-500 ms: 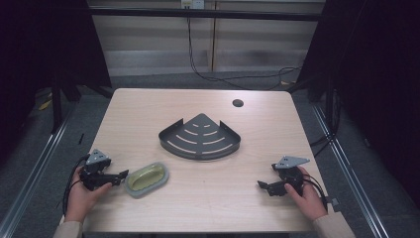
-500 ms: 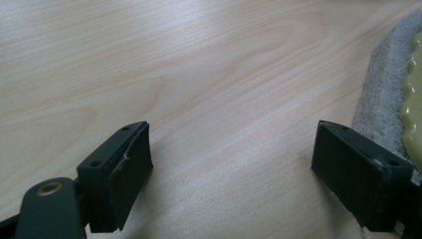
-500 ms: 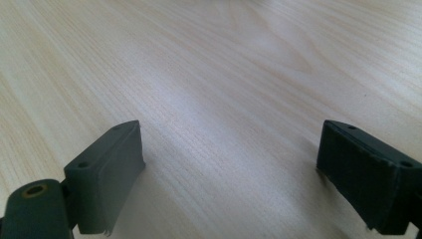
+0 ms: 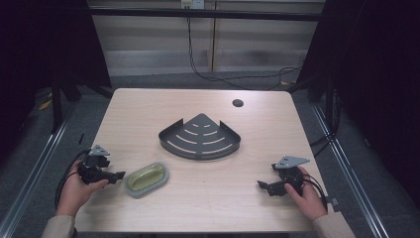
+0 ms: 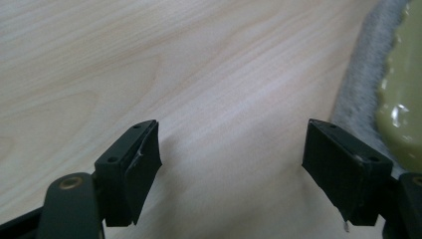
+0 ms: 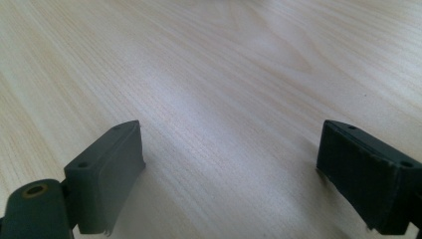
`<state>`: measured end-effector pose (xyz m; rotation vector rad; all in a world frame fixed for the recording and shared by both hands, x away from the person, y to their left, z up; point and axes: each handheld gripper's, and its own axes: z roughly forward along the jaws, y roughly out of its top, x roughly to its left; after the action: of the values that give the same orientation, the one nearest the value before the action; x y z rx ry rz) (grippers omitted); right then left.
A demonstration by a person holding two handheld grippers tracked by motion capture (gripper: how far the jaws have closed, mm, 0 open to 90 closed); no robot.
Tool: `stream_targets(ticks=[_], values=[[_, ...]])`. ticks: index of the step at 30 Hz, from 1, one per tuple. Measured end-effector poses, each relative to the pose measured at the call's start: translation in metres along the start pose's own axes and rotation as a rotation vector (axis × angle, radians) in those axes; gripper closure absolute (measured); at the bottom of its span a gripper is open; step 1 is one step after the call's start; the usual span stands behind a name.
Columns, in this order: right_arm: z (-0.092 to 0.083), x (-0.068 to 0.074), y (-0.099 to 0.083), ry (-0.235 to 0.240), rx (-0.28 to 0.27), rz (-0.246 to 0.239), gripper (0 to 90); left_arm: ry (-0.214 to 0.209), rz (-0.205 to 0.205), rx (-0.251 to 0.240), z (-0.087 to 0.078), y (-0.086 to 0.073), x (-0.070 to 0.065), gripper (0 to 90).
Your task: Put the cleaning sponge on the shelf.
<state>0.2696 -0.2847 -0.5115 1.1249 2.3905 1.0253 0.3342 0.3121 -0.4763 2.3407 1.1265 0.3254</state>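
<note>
The oval dish (image 4: pixel 146 179), yellow-green inside a grey rim, lies flat on the table (image 4: pixel 198 208) at about seven o'clock from the table's centre. The left gripper (image 4: pixel 118 175) sits just beside the dish, at its nine o'clock, jaws pointing toward three o'clock at the dish's near end. In the left gripper view the left gripper (image 5: pixel 234 164) has its jaws spread wide with nothing but bare wood between them; the dish (image 5: pixel 393 89) shows at the two o'clock corner, its grey rim close to the right-hand jaw, though whether jaw and rim touch is hard to say from this angle. The left hand (image 4: pixel 77 188) wraps the gripper body from behind, the forearm coming up from the bottom edge and the cable looping off to the outside.

The right gripper (image 4: pixel 264 186) rests low over the table at about five o'clock, well apart from the dish, jaws pointing toward nine o'clock. In its own view the right gripper (image 6: pixel 234 174) is likewise wide open and empty above bare wood. The right hand (image 4: pixel 304 191) grips it from behind.

A dark, fan-shaped slotted tray (image 4: pixel 200 138) stands at the table's centre, apart from both grippers.
</note>
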Motion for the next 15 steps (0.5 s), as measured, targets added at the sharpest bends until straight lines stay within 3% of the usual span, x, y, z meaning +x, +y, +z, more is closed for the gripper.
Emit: stream_targets(ticks=[2,6,15], values=[[0.0,0.0,0.0,0.0,-0.001,-0.002,10.5,-0.012,0.02,0.06,-0.009,0.009,0.0,22.4],[0.0,0.0,0.0,0.0,-0.001,0.0,10.5,-0.027,0.034,0.104,-0.02,0.024,-0.001,22.3],[0.0,0.0,0.0,0.0,-0.001,0.0,10.5,-0.045,0.0,0.128,-0.032,0.043,-0.001,22.4]])
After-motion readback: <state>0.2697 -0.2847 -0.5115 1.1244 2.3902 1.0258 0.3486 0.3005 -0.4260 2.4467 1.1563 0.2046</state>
